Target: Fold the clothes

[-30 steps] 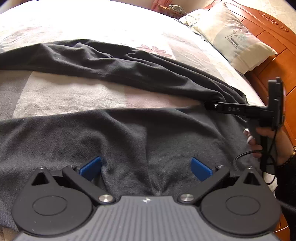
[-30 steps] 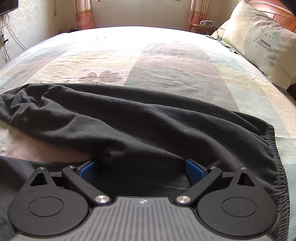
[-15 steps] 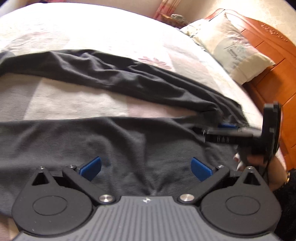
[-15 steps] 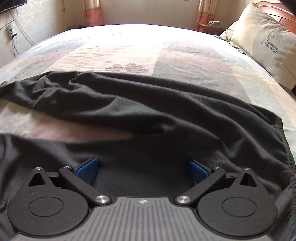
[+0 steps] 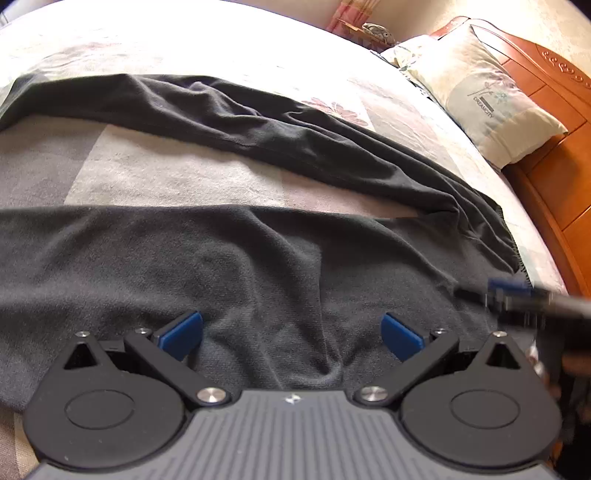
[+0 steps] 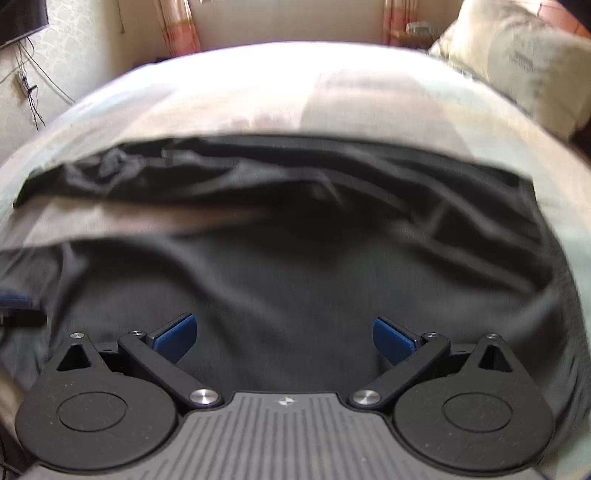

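A pair of dark grey trousers (image 5: 258,266) lies spread on the bed, its two legs running left with a strip of bedspread between them and the waistband at the right. It also shows, blurred, in the right wrist view (image 6: 295,266). My left gripper (image 5: 291,332) is open and empty just above the near leg's fabric. My right gripper (image 6: 282,334) is open and empty over the waist area. The right gripper also shows blurred at the right edge of the left wrist view (image 5: 535,301).
The bed (image 5: 177,177) has a pale patchwork floral spread. A cream pillow (image 5: 487,96) leans on the orange wooden headboard (image 5: 554,155) at the right. A wall with cables (image 6: 29,92) and curtains (image 6: 177,33) lies beyond the bed.
My right gripper has pulled back and up from the trousers, so more of the bed shows. In the left wrist view it has dropped lower and to the right. Both stay open.
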The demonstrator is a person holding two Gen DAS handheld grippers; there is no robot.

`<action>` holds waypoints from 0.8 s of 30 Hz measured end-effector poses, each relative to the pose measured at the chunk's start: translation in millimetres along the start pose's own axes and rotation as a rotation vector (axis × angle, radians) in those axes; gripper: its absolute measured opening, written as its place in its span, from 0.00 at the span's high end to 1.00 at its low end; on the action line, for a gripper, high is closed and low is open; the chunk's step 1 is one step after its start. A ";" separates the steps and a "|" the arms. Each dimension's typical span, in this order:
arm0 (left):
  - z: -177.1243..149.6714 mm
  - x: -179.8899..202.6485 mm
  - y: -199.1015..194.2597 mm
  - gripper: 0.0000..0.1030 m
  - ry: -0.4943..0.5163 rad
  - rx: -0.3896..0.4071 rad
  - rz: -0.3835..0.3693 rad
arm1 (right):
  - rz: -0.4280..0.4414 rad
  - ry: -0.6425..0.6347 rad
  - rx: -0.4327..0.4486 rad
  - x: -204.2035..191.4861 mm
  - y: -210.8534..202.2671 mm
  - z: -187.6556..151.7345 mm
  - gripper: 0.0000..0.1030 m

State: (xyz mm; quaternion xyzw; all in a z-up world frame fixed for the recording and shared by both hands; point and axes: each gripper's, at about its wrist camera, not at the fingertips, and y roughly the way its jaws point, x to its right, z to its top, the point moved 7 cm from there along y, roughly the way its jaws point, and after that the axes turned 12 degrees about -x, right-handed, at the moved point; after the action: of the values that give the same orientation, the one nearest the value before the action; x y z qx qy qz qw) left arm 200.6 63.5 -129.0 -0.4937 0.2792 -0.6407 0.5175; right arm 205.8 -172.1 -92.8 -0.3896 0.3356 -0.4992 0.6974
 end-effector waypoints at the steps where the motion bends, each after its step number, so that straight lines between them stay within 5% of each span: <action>1: 0.0 1.6 -0.9 0.01 0.001 -0.002 0.005 | 0.001 -0.004 -0.005 2.5 1.0 -8.5 0.00; 5: 0.2 11.8 -7.7 0.01 0.016 0.002 0.004 | 0.009 -0.004 -0.016 12.8 -7.3 -18.4 0.00; 16: 12.2 52.5 -5.8 0.01 0.087 0.007 -0.017 | 0.071 0.146 0.134 94.2 -56.5 14.9 0.01; 24: 29.4 77.3 15.9 0.01 0.108 -0.020 -0.038 | 0.100 0.136 0.125 152.2 -59.9 58.8 0.41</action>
State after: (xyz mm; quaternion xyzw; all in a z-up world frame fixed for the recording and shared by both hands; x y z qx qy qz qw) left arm 235.6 -9.5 -105.8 -0.4688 0.3034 -0.6734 0.4845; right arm 272.2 -317.5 -24.5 -0.2932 0.3693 -0.5091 0.7201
